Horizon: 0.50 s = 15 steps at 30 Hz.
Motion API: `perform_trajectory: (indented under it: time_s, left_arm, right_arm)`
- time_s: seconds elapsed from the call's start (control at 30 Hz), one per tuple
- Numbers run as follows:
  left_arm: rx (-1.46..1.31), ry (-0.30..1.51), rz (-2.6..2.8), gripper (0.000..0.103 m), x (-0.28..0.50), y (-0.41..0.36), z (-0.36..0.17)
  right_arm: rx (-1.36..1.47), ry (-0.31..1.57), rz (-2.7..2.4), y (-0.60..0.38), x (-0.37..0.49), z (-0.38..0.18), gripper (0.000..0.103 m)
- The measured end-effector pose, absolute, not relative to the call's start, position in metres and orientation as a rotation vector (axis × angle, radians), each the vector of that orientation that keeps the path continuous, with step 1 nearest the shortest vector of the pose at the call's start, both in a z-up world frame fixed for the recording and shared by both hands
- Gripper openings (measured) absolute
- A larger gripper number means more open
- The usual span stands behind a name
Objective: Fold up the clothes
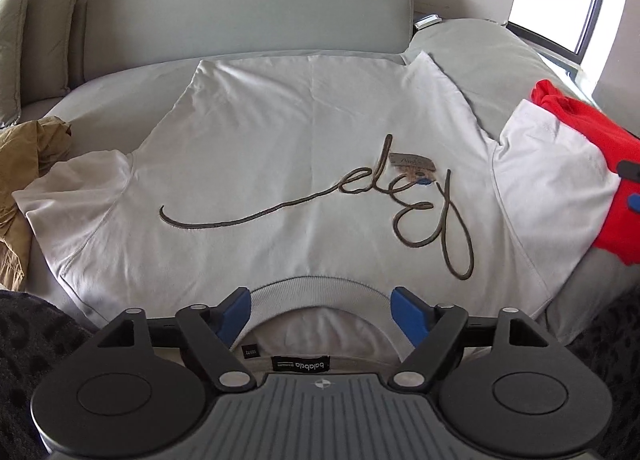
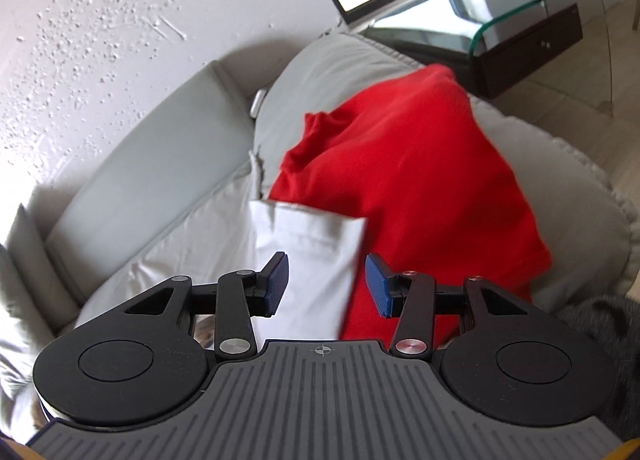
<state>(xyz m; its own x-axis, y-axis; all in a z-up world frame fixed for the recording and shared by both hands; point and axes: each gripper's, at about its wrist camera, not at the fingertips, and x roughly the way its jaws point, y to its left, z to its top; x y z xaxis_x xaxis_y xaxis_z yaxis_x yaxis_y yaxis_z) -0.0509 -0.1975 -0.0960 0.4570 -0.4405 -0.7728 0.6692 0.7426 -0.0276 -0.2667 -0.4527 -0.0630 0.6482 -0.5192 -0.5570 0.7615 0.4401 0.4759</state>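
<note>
Nearest, the left hand-held gripper (image 1: 321, 310) hangs over the ribbed collar (image 1: 320, 286) of the pale grey cotton T-shirt with brown looping script (image 1: 280, 148), its blue pads spread wide apart on either side of the neckline and clamped on nothing. The right hand-held gripper (image 2: 326, 284) is also parted — the shirt's short white sleeve (image 2: 312, 260) lies between its pads, but neither pad presses on it. The shirt lies spread face-up on the grey leather sofa (image 1: 248, 4), collar towards the camera. Beyond the sleeve sits a crumpled red garment (image 2: 408, 188), its edge under the sleeve's hem; a tan bundle of cloth (image 1: 24, 164) lies at the other sleeve. The risk: closing on the sleeve could pinch red fabric too, dragging it into the fold.
</note>
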Motion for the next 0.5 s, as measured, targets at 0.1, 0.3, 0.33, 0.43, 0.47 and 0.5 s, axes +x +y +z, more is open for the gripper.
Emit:
perform_trajectory:
  time_s: [0.1, 0.3, 0.33, 0.43, 0.47, 0.5]
  left_arm:
    - [0.300, 0.847, -0.692, 0.080, -0.050, -0.198, -0.098]
    - [0.302, 0.859, -0.689, 0.080, -0.048, -0.197, -0.102]
    - [0.304, 0.859, -0.691, 0.080, -0.048, -0.197, -0.102]
    - [0.308, 0.866, -0.689, 0.080, -0.047, -0.196, -0.103]
    - [0.309, 0.870, -0.688, 0.080, -0.047, -0.196, -0.104]
    - [0.308, 0.873, -0.688, 0.080, -0.047, -0.195, -0.104]
  right_arm:
    - [0.765, 0.343, -0.849, -0.462, -0.267, -0.065, 0.059]
    - [0.627, 0.372, -0.843, -0.466, -0.253, -0.073, 0.058]
    - [0.605, 0.377, -0.841, -0.465, -0.251, -0.074, 0.058]
    - [0.547, 0.399, -0.840, -0.463, -0.243, -0.077, 0.055]
    - [0.529, 0.417, -0.848, -0.464, -0.240, -0.078, 0.050]
    - [0.510, 0.435, -0.857, -0.464, -0.238, -0.080, 0.046]
